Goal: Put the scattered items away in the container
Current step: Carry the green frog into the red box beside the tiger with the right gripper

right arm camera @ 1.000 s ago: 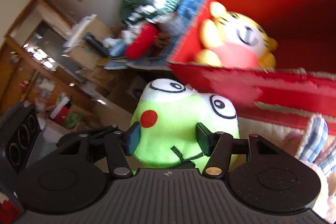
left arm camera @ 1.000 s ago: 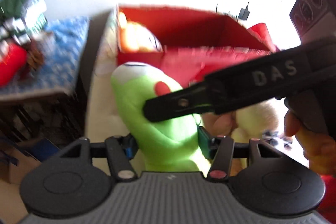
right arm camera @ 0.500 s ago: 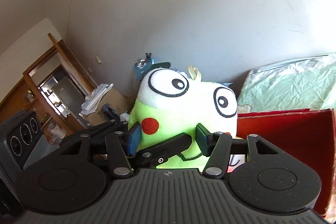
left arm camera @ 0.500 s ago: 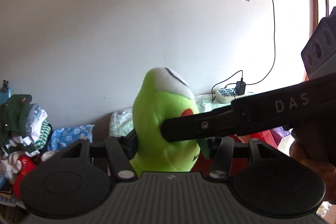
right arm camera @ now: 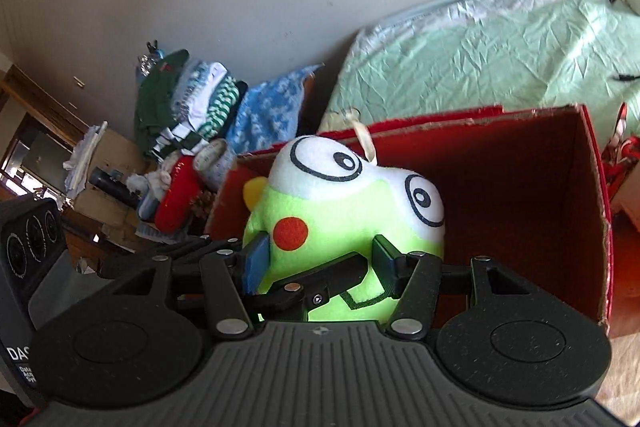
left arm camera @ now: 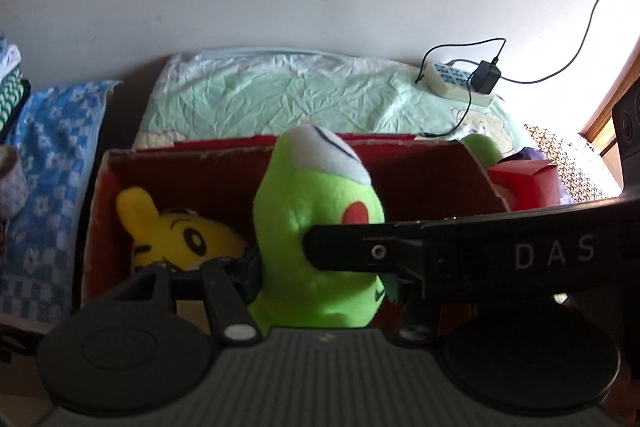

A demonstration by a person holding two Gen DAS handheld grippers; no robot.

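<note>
A green frog plush (left arm camera: 316, 227) with white eyes and red cheeks is held by both grippers over the open red cardboard box (left arm camera: 432, 171). My left gripper (left arm camera: 320, 275) is shut on its body; the right gripper's finger crosses in front of it. In the right wrist view my right gripper (right arm camera: 318, 261) is shut on the frog plush (right arm camera: 344, 203) from its front, over the red box (right arm camera: 560, 187). A yellow tiger plush (left arm camera: 180, 231) lies inside the box at the left.
A green bedsheet (left arm camera: 280, 95) lies behind the box with a power strip and charger (left arm camera: 460, 83). A blue checked cloth (left arm camera: 44, 155) and stacked clothes (right arm camera: 188, 107) are at the left. More red items (left arm camera: 524, 183) sit right of the box.
Both grippers have carried the frog plush up and then down toward the box; it now hangs over the box opening, beside the tiger plush.
</note>
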